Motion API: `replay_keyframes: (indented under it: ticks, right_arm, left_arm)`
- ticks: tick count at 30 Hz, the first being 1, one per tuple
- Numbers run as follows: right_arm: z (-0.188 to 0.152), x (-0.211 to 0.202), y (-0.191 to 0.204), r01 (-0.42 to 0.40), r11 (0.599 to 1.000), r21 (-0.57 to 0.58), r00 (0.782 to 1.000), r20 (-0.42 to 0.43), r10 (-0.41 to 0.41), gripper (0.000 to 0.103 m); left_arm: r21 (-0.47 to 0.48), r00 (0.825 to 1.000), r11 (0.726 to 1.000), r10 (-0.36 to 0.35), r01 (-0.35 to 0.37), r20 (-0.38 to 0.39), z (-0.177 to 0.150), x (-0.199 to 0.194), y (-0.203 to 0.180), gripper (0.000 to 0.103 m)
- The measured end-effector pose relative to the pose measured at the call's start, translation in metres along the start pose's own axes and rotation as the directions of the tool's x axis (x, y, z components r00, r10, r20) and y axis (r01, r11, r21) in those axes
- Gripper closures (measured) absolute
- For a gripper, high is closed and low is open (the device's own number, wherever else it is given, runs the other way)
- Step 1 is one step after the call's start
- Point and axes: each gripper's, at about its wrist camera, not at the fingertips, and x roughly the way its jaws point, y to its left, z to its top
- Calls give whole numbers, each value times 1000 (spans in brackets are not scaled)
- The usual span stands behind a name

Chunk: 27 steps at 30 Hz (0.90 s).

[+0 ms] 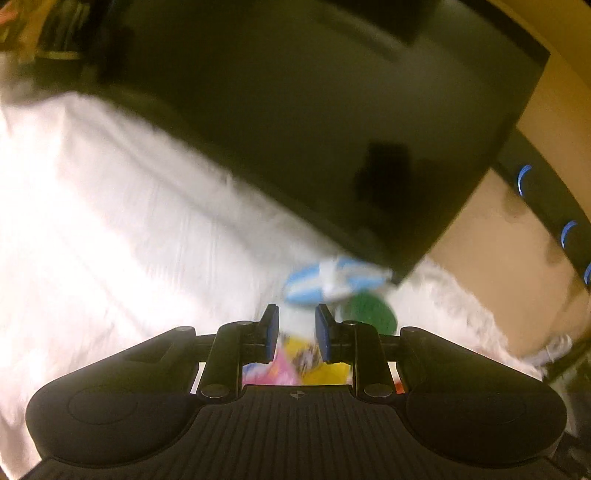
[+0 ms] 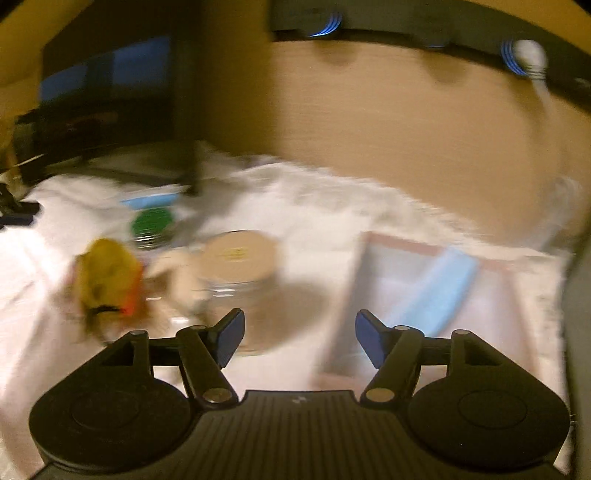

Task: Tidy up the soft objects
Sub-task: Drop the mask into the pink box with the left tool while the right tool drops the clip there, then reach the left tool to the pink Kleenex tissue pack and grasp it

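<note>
Both views are blurred by motion. My left gripper (image 1: 296, 325) has its jaws narrowly apart, with a pink and yellow soft object (image 1: 295, 363) seen between and below the fingers; I cannot tell if it is gripped. A blue-and-white striped soft item (image 1: 317, 280) and a green lid (image 1: 369, 310) lie just ahead. My right gripper (image 2: 299, 334) is open and empty above the white cloth (image 2: 314, 206). A yellow soft toy with orange (image 2: 107, 280) lies at the left, and a light blue cloth (image 2: 436, 291) lies in a pale tray (image 2: 369, 280) ahead right.
A large black monitor (image 1: 332, 129) stands over the white-covered table (image 1: 110, 221). A clear jar with a tan lid (image 2: 240, 258) and a green-lidded jar (image 2: 151, 225) stand ahead left of my right gripper. A tan wall (image 2: 406, 122) with a black rail (image 2: 406, 22) lies behind.
</note>
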Motion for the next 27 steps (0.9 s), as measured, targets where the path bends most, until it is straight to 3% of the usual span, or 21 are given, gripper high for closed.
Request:
replay_keyframes:
  ticks: [2,6,10,13,16,19,22,24,27]
  right_arm:
    - [-5,3,13,-41,999,-1,999,-17,41,25]
    - [-17,6,39,-65,994,-85,996,-65,60,25]
    - [-26,4,46,-70,994,-86,993,-101,61,25]
    - [-29,3,43,-53,996,-70,992,-116,45,25]
    - [-32,1,37,-30,998,-60,992,-121,22,25]
    - [-35,-1,29,-9,999,-42,992,-123,3,25]
    - [-37,0,23,3,1000,-19,991,-136,-6,25]
    - [-38,2,20,7,1000,-10,989,-147,-9,25]
    - [-39,5,22,3,1000,-16,988,-156,-5,25]
  left_arm:
    - [3,998,1000,-26,26,-51,-11,6,3,79]
    - [-35,994,999,-37,34,-104,-29,20,1,79]
    - [-60,988,998,-34,25,-149,-33,37,-8,79]
    - [-9,982,999,-34,33,-184,-42,47,-18,79]
    - [109,982,994,50,-31,-182,-48,57,-38,79]
    - [177,980,982,90,-59,-176,-50,61,-50,79]
    - [198,975,980,73,-31,-212,-54,66,-56,78]
    - [206,967,979,46,7,-249,-59,69,-59,73]
    - [267,967,963,89,-23,-237,-67,70,-64,73]
